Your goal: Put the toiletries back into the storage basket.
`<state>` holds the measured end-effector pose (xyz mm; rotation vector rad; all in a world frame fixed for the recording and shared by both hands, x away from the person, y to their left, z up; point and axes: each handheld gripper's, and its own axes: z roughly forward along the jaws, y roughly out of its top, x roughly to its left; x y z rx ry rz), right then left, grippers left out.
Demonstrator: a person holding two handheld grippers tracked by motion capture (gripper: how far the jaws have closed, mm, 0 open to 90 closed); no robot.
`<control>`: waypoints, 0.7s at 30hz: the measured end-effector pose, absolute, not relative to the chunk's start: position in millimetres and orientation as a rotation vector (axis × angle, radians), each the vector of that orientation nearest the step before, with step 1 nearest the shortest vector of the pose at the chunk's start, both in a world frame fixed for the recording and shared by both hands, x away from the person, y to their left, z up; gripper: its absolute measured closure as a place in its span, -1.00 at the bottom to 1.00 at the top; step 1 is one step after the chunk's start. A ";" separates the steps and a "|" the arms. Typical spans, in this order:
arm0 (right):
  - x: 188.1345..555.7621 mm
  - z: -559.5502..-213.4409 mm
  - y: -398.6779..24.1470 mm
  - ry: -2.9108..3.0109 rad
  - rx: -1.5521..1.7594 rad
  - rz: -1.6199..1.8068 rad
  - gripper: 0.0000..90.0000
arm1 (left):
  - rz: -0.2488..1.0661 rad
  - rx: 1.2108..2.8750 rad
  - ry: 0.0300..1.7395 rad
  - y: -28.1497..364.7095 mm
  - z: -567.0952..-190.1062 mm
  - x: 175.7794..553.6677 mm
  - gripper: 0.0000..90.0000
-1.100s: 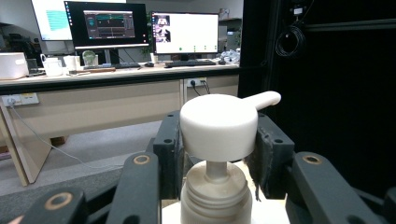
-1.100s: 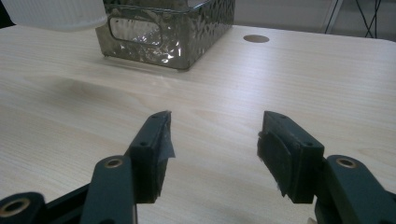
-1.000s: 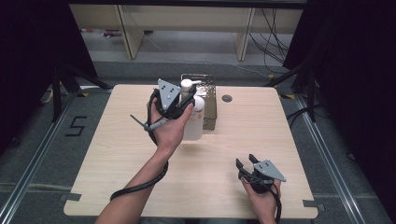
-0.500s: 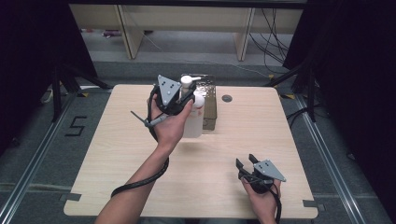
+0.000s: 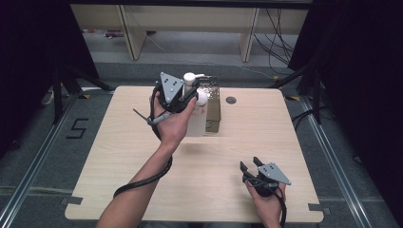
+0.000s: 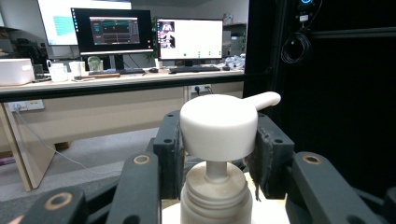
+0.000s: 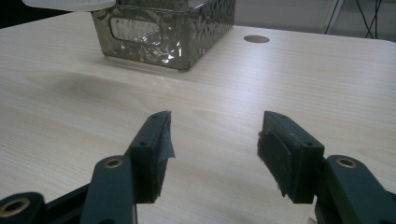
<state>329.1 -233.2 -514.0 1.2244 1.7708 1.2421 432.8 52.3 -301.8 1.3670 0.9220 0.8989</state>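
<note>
On the bench [image 5: 119,156], the basket [image 5: 214,102] sits upper centre with the bottle [image 6: 215,186] just at its left. The left gripper [image 5: 183,92] has its jaws clamped on the pump head [image 6: 219,126] alone, so the bottle could swing, slip, or clip the basket rim. The right gripper [image 7: 212,149] rests lower right, jaws apart and empty.

White pump bottle [image 6: 218,126]; black-jawed grippers; smoky grey, dimple-patterned basket [image 7: 173,28]; pale wood-grain table [image 5: 294,137].

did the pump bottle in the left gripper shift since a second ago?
Yes, slightly. The pump bottle, clamped in the left gripper, has drifted a little toward the far edge of the table, measured against the metal basket beside it.
</note>
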 end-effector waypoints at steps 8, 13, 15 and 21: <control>329.1 -514.1 -233.2 1.770 1.222 1.241 -0.02 | 0.903 1.359 0.918 51.8 -298.8 437.4 0.32; 329.1 -514.2 -232.7 1.774 1.231 1.253 -0.02 | 0.907 1.354 0.918 51.8 -296.7 440.0 0.32; 329.0 -514.0 -233.1 1.772 1.226 1.244 -0.02 | 0.909 1.355 0.918 51.9 -295.8 440.7 0.32; 329.0 -514.0 -233.1 1.771 1.223 1.242 -0.02 | 0.916 1.350 0.916 52.1 -293.8 444.9 0.32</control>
